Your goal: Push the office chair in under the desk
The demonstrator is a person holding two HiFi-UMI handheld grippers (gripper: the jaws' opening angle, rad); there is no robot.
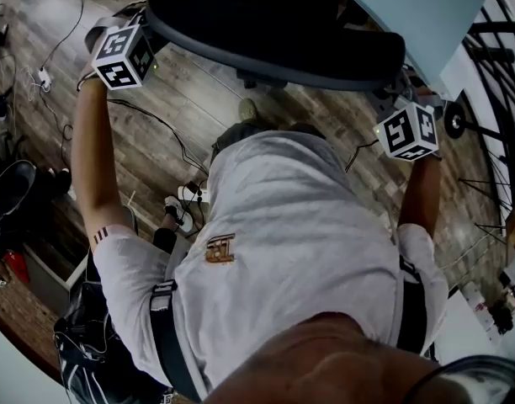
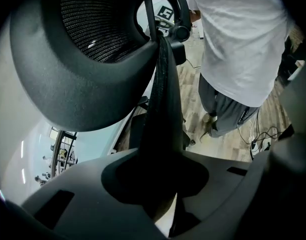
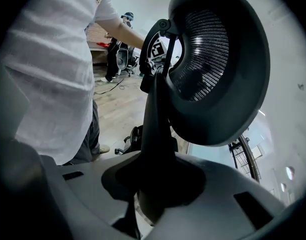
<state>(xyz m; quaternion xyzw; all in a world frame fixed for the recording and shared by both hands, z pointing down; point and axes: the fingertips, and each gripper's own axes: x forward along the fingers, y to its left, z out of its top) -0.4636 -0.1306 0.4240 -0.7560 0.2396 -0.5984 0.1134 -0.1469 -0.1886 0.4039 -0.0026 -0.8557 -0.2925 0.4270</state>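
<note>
The office chair (image 1: 274, 45) stands ahead of your fingers (image 2: 68, 199), near the counter (image 1: 417, 15). Its thin back frame (image 2: 162, 114) runs up between them, and both your left gripper (image 2: 160, 184) and right gripper (image 3: 153, 184) are clamped on it. Push harder on one side and the chair may swivel and roll askew into the counter edge, or the slim frame may slip from the fingers; no container shows.
</note>
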